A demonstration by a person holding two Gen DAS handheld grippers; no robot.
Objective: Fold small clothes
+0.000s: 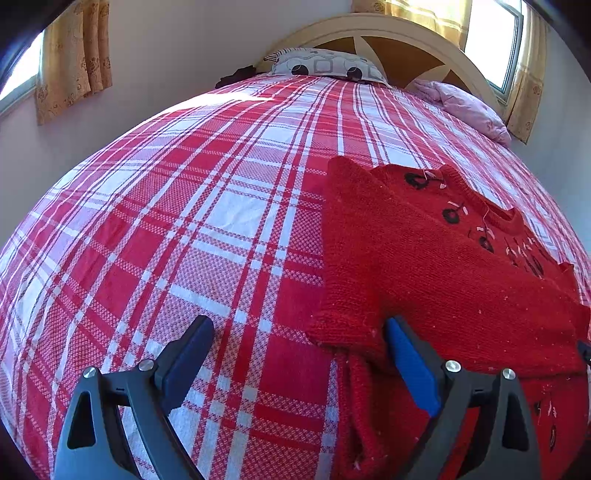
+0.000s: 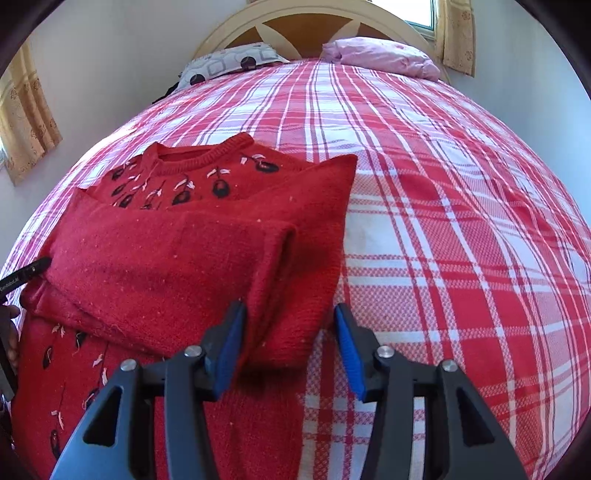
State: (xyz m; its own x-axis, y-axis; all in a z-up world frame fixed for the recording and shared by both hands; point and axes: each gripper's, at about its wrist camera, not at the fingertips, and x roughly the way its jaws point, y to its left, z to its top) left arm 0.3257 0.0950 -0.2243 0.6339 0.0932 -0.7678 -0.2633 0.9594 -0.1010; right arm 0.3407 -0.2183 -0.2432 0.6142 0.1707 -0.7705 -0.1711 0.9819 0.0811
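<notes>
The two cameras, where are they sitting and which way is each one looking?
Left wrist: sits on the left gripper, low over the bed, facing the headboard; its open fingers straddle the red sweater's left edge.
Right wrist: sits on the right gripper, facing the same way; open fingers straddle the sweater's right edge, and the left gripper's tip peeks in.
Both see the sweater, plaid bedspread, patterned pillow and pink pillow.

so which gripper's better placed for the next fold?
Right, probably. The right gripper has its open fingers astride the red sweater's folded sleeve edge. The left gripper is open too, mostly over the plaid bedspread.
</notes>
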